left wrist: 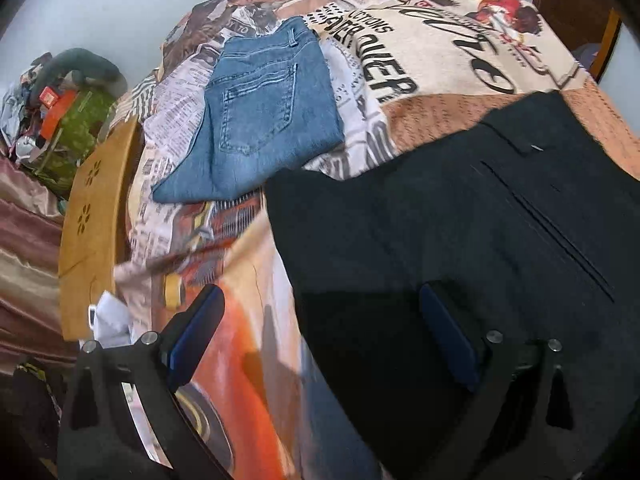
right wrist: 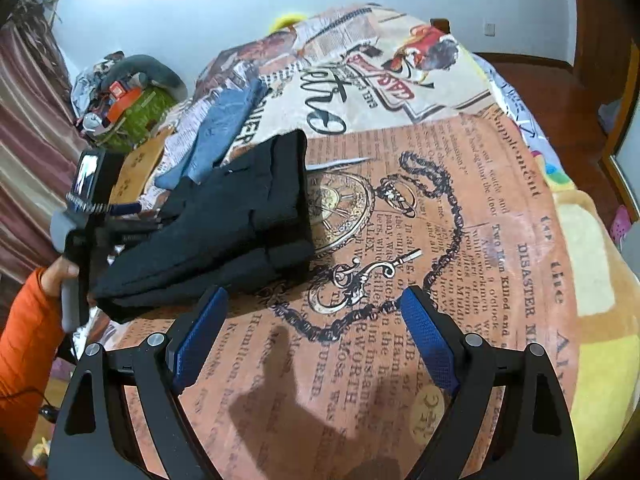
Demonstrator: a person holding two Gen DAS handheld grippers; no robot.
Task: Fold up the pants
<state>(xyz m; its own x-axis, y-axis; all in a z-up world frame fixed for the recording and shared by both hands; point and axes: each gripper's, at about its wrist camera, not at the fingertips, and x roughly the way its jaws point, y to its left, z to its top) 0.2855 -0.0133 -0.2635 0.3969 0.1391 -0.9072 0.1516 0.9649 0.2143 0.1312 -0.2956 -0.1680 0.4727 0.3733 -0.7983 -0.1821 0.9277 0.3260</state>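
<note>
Black pants (right wrist: 224, 232) folded, both claws agape

Left gripper (left wrist: 320, 332): jaws spread wide, nothing between the blue pads (left wrist: 196, 336). Right gripper (right wrist: 316, 336): jaws likewise wide apart, empty. From the right wrist view, the left hand (right wrist: 60, 276) grips the left tool's handle; orange sleeve (right wrist: 24, 344) at wrist.

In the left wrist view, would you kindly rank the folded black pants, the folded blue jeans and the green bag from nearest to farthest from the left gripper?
1. Folded black pants: right beside the open left gripper, under its right finger.
2. Folded blue jeans: farther up the bed, centre-left.
3. Green bag: off the bed, far left.
</note>
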